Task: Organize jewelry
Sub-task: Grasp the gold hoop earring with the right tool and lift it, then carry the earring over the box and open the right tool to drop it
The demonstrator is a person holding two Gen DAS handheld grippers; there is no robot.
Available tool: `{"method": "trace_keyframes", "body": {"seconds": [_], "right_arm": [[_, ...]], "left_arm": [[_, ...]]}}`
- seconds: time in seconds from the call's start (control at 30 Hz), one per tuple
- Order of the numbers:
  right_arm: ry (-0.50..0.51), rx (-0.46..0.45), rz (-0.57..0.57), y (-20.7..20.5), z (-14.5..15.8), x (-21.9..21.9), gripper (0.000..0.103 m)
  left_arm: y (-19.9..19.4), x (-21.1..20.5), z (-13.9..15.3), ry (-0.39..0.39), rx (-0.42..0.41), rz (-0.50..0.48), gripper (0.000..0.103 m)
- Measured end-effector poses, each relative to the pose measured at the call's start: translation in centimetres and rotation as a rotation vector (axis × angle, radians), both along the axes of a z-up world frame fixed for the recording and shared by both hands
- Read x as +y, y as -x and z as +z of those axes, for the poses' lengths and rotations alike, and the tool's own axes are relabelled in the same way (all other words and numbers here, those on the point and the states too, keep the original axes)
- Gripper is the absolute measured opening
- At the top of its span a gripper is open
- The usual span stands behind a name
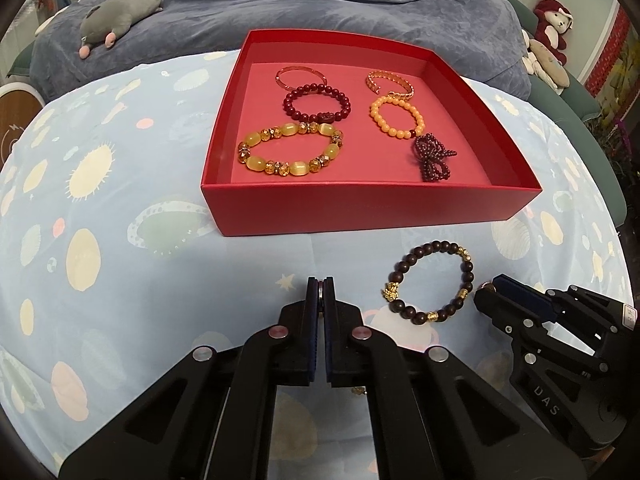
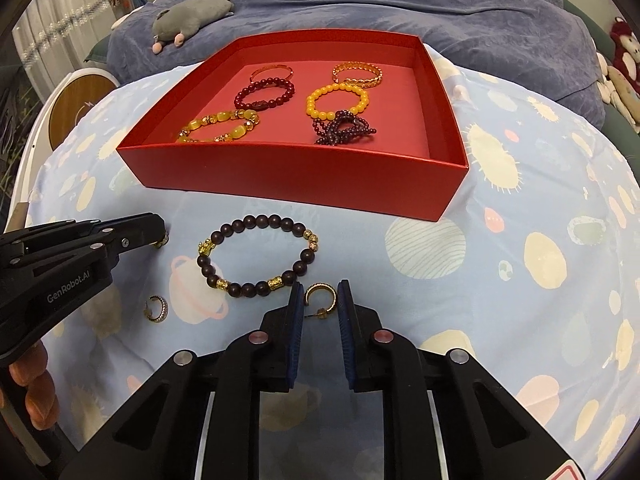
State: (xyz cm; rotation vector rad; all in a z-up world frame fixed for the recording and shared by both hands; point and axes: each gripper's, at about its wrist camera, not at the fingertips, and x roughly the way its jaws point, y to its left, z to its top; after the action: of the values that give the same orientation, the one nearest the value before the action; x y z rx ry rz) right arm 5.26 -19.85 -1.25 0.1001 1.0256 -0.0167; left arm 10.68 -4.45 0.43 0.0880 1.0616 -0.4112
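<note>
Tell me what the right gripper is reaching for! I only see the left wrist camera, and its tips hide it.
Observer: A gold hoop earring sits between the right gripper's fingers, not squeezed.
Operator: Are there more earrings?
Observer: Yes, a second hoop earring lies on the cloth, left of the dark bead bracelet.
Operator: What about my left gripper?
Observer: From the side, the left gripper is shut, with a small gold piece at its tip.
</note>
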Motion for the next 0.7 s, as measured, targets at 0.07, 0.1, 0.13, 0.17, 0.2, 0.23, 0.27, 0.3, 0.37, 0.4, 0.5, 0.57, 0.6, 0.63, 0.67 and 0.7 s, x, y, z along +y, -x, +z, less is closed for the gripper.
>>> {"method": "trace_keyframes", "body": {"seconds": [0.07,0.1,0.13,0.17,0.2,0.23,0.27,0.3,0.37,0.4,0.5,0.57,0.6,0.63,0.67,0.7], "right_arm": [[-0.01,-0.009,-0.004,0.1,0.5,-0.2,0.016],[-0.014,-0.015,-0.006,0.2,0.9,-0.3,0.016],[-0.019,-0.021,-0.008,0.3,1.2,-0.4,0.016],[-0.027,-0.027,-0.01,0.3,1.6,-0.5,0.016],[-0.035,-0.033,-0.012,0.3,2.0,-0.6,0.016],[-0.041,-0.042,-0.013,0.3,2.6,-0.7,0.016],[-0.042,-0.052,-0.013,0.3,3.0,-0.8,0.016],[-0.042,-0.062,-0.013,0.2,3.6,-1.0,0.016],[-0.051,-0.08,-0.014,-0.2,4.7,-1.3,0.016],[-0.053,-0.091,-0.014,-0.4,5.2,-1.5,0.016],[-0.048,-0.12,-0.01,-1.4,6.8,-2.0,0.016],[-0.052,-0.137,-0.009,-2.4,7.6,-2.4,0.016],[-0.053,-0.145,-0.009,-3.0,8.0,-2.5,0.016],[-0.055,-0.153,-0.01,-3.5,8.3,-2.7,0.016],[-0.056,-0.158,-0.01,-4.0,8.4,-2.8,0.016],[-0.053,-0.161,-0.01,-4.5,8.5,-2.8,0.016]], "left_arm": [[0.1,0.0,0.4,0.005,-0.002,-0.003,0.002],[0.2,0.0,0.6,0.009,-0.005,-0.005,0.002],[0.3,0.0,0.9,0.011,-0.009,-0.007,0.002],[0.4,0.0,1.2,0.015,-0.012,-0.01,0.002],[0.5,0.0,1.6,0.02,-0.016,-0.014,0.002],[0.5,0.0,2.0,0.023,-0.02,-0.018,0.002],[0.5,-0.1,2.5,0.025,-0.027,-0.022,0.002],[0.6,-0.1,3.0,0.029,-0.033,-0.027,0.002],[0.4,-0.1,4.0,0.041,-0.044,-0.032,0.002],[0.2,-0.1,4.6,0.052,-0.05,-0.034,0.002],[-0.7,-0.2,6.3,0.081,-0.071,-0.038,0.002],[-1.7,-0.5,7.4,0.091,-0.094,-0.041,0.002],[-2.2,-0.7,7.9,0.097,-0.102,-0.041,0.002],[-2.8,-0.9,8.4,0.104,-0.11,-0.042,0.002],[-3.5,-1.1,8.8,0.112,-0.118,-0.041,0.002],[-4.2,-1.4,9.0,0.114,-0.126,-0.04,0.002]]}}
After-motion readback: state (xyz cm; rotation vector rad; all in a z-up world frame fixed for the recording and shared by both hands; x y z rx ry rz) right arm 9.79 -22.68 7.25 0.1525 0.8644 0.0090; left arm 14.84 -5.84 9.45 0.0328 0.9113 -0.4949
